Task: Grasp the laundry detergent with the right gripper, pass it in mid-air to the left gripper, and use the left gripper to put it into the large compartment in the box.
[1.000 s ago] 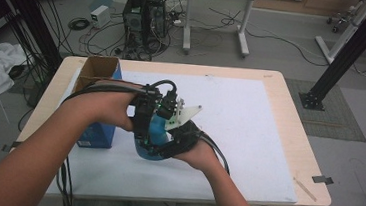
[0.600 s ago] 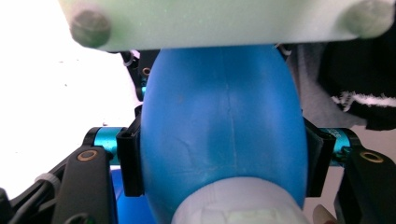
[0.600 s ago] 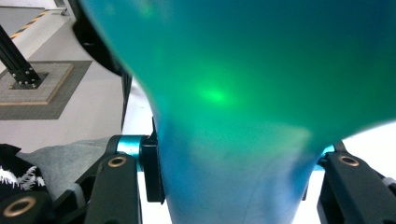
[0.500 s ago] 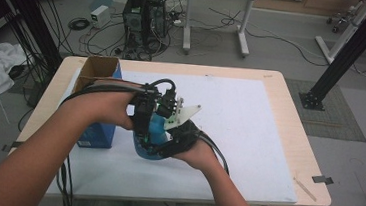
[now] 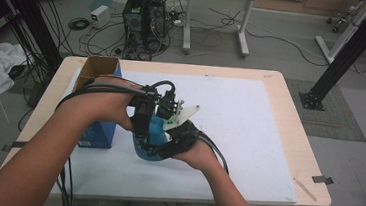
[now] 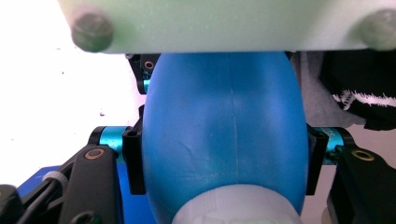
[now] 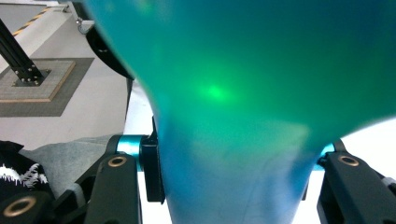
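Blue rubber bulb (image 6: 224, 135) sits over the white table cover (image 5: 248, 134), and we pinch it with both the left gripper (image 6: 224, 161) and the right gripper (image 7: 233, 172), so it might pop out and drop if we squeeze this squishy, round thing too hard.

table (image 5: 286, 157): light wood | white sheet (image 5: 248, 139) covers top | blue box (image 5: 99, 131) at left
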